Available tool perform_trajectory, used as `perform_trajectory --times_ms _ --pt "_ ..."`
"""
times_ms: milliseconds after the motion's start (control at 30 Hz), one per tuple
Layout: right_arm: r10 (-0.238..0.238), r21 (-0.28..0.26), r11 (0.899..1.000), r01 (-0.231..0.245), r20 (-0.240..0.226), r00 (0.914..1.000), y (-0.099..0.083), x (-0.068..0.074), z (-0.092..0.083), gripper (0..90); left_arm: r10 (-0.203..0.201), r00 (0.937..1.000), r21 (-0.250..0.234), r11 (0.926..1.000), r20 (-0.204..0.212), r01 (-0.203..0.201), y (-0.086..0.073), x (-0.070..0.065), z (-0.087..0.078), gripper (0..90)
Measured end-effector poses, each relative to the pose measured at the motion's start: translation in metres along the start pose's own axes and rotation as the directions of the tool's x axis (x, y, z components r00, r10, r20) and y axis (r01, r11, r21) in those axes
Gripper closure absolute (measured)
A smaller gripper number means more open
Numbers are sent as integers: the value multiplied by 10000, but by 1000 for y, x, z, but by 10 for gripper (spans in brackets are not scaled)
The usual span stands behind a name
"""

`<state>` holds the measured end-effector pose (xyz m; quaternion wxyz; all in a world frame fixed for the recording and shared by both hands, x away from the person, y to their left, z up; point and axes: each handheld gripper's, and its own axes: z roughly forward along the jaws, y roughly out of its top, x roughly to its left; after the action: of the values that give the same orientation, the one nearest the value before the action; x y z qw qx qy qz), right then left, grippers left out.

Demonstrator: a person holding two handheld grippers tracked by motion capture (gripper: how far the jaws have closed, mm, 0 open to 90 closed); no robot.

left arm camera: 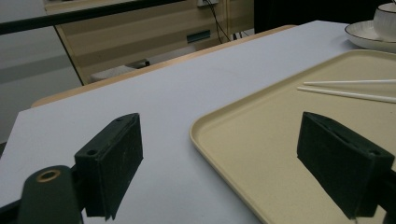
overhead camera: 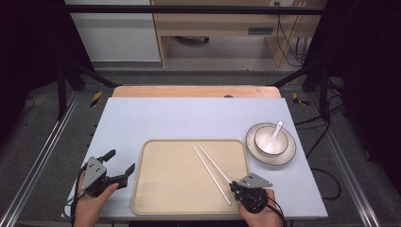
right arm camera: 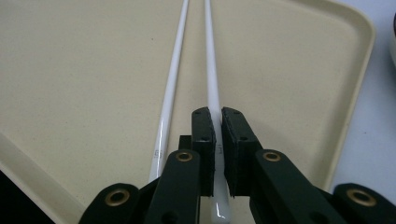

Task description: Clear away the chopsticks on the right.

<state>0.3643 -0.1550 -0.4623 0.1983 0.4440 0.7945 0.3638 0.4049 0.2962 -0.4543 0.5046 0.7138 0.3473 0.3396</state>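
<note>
Two white chopsticks lie on a beige tray (overhead camera: 165, 175), close together at their far ends and spread apart near me. My right gripper (overhead camera: 232, 187) is at the tray's near right corner, shut on the near end of the right chopstick (overhead camera: 213, 163). In the right gripper view the gripper (right arm camera: 218, 114) clamps that chopstick (right arm camera: 210, 60), while the other chopstick (right arm camera: 175, 79) lies free just to its left. My left gripper (overhead camera: 122, 161) rests off the tray's left edge, open, with nothing in it. In its own view the left gripper (left arm camera: 222, 130) straddles the tray's rim (left arm camera: 205, 140).
A white bowl (overhead camera: 270, 140) holding a white spoon (overhead camera: 275, 130) sits on a dark-rimmed plate (overhead camera: 283, 153), right of the tray. The white table surface (overhead camera: 165, 118) stretches behind the tray. Beyond the table's far wooden edge is a light wooden cabinet (overhead camera: 213, 23).
</note>
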Motion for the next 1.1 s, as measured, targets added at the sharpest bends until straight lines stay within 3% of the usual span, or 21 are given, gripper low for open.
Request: perform_trajectory --times_ms 67,233,300,400,600,633,700,733,800,967,1100 --pt "133 38 9999 -133 -140 9998 -2 3 3 838 -33 10000 -3 10000 22 33 0 0 0 155" --pt "-160 120 9998 163 -199 9997 -2 7 9 837 -27 9994 -6 10000 331 27 7 -5 -1 202" --pt "66 161 9999 -61 -291 9996 -2 8 10 836 -19 9987 -15 10000 513 20 11 -7 -2 235" --pt "25 173 9998 -18 -375 9993 -2 7 11 835 -94 9975 13 10000 703 93 19 -10 -2 280" --pt "-14 158 9999 21 -451 9990 -3 7 12 835 -354 9913 318 9990 1271 316 30 -19 6 401" --pt "143 187 9997 -135 -473 9988 -3 8 11 833 -224 9887 582 9982 1480 139 33 -26 10 441" --pt "112 185 9998 -103 -500 9987 -3 8 11 833 -157 9873 732 9973 1581 41 34 -29 13 488" --pt "-15 142 9999 22 -522 9986 -3 5 12 834 -26 9833 998 9949 1818 -158 38 -36 21 508" --pt "140 171 9998 -131 -544 9984 -3 6 12 834 12 9818 1108 9936 1899 -226 40 -40 26 529" --pt "0 113 9999 8 -697 9976 -3 4 13 813 29 9704 1572 9867 2417 -421 49 -56 53 640" --pt "130 -263 9995 -148 -664 9977 -2 5 8 708 -60 9624 2016 9782 2715 -507 49 -67 72 732"
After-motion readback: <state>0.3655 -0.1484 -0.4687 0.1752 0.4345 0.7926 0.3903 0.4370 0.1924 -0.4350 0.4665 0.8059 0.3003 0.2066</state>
